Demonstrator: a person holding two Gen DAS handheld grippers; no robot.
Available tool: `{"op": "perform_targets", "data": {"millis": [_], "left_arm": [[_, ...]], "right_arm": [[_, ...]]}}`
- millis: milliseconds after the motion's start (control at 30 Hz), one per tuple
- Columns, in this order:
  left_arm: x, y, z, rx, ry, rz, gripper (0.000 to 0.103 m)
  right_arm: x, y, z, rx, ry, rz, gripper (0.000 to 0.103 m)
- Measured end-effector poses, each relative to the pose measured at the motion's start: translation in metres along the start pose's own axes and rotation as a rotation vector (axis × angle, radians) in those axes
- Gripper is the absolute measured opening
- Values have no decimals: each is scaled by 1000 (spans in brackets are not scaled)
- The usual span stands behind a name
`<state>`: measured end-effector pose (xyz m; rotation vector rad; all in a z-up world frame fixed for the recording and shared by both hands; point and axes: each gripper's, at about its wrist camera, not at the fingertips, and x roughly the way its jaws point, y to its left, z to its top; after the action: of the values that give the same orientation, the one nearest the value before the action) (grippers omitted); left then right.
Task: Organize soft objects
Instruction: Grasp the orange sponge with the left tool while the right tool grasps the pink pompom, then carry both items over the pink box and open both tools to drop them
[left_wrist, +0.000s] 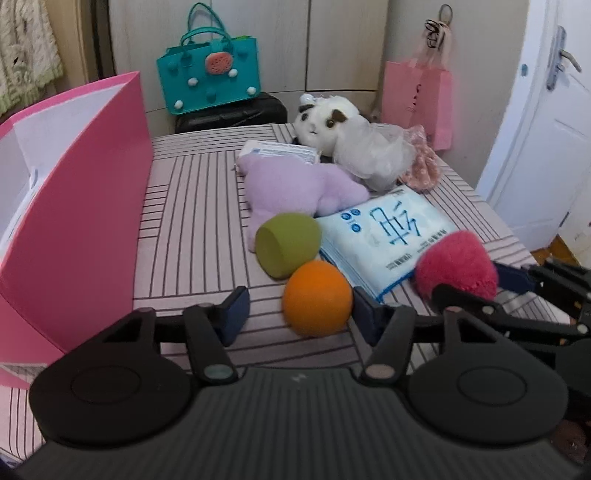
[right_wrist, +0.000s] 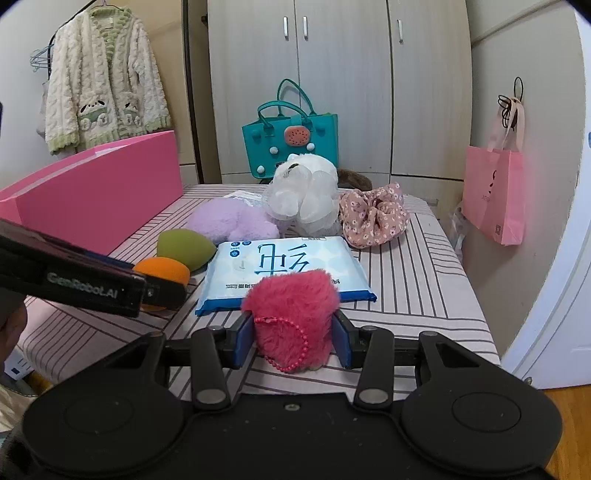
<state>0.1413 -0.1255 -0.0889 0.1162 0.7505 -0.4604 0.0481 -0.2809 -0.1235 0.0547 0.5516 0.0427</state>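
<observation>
An orange foam ball lies on the striped tabletop between the blue pads of my left gripper. The right pad touches it, the left pad stands off, so the jaws are open. My right gripper is shut on a red fluffy puff with a bead loop, both pads against the fur. Behind them lie a green sponge egg, a blue-white tissue pack, a lilac plush, a white mesh puff, a white plush animal and a floral scrunchie.
An open pink box stands along the table's left side. Beyond the far edge are a teal handbag on a black case, and cupboards. A pink paper bag hangs at the right, near a white door.
</observation>
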Motion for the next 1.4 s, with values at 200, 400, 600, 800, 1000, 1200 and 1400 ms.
{"op": "perform_targets", "data": {"millis": [200, 400, 600, 800, 1000, 1200, 1400], "left_arm": [[4, 4, 1, -28, 1, -33, 37], [0, -5, -2, 34, -12, 4, 34], [-18, 6, 8, 7, 0, -44, 34], [-35, 19, 15, 12, 57, -92, 35], [-68, 33, 9, 49, 97, -106, 35], [-106, 65, 8, 12, 103, -118, 35], [-139, 101, 20, -50, 98, -107, 36]], "right_arm": [[3, 5, 0, -14, 25, -20, 46], [0, 10, 6, -17, 43, -34, 39], [-14, 10, 27, 46, 71, -4, 39], [-25, 20, 50, 108, 100, 91, 39], [-35, 36, 67, 128, 140, 183, 39], [-43, 60, 89, 113, 152, 290, 40], [-43, 88, 118, 72, 144, 391, 40]]}}
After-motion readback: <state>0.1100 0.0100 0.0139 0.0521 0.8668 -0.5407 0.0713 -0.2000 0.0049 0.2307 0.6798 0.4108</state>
